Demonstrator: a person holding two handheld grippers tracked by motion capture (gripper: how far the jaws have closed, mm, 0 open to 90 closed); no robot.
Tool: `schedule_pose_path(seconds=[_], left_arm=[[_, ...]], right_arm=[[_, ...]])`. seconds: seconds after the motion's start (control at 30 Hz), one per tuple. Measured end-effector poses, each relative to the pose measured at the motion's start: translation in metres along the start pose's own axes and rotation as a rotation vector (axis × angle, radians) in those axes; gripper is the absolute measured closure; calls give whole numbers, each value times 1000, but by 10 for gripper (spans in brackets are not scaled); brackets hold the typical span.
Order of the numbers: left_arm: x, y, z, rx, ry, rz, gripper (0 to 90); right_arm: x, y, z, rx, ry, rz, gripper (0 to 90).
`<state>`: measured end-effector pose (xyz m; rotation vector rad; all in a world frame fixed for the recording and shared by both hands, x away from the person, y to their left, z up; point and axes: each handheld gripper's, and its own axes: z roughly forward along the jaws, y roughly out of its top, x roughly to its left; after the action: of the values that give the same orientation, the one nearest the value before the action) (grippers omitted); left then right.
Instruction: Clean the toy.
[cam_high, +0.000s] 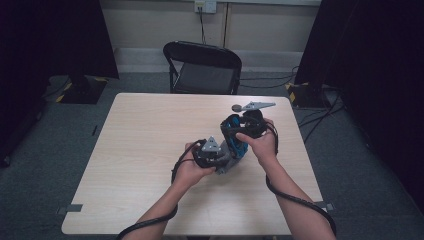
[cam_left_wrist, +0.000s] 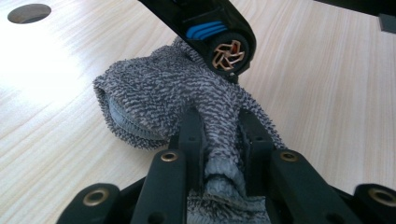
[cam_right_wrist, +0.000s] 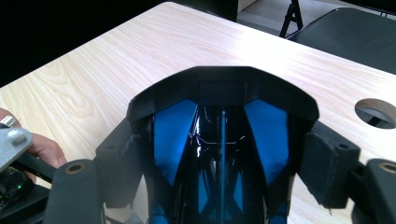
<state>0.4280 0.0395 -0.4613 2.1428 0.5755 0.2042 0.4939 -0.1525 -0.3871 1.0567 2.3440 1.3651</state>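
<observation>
Holding the fuzzy grey striped cloth (cam_left_wrist: 187, 100) tight, the left tool (cam_left_wrist: 223, 149) has its jaws pinched shut on a bunched fold. The right tool (cam_right_wrist: 219, 154) has its jaws spread wide around the shiny black and blue plastic machine (cam_right_wrist: 219, 135) and clamped on its sides. The cloth lies on the pale wooden bench (cam_high: 145, 150), touching the machine's round end, just on the person's side of it. I think the job is pulling the cloth cover off the machine. To do it well, keep the machine still and pull the cloth slowly away from it. There is lots of bare bench on the far side of the machine. The small round hole (cam_high: 236, 107) sits beyond the machine, so stay away from it
</observation>
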Motion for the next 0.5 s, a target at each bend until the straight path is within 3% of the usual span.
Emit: schedule_pose_path(seconds=[0.5], left_arm=[[-6,-6,0,23,-18,26,746]], right_arm=[[1,1,0,-9,-5,7,253]])
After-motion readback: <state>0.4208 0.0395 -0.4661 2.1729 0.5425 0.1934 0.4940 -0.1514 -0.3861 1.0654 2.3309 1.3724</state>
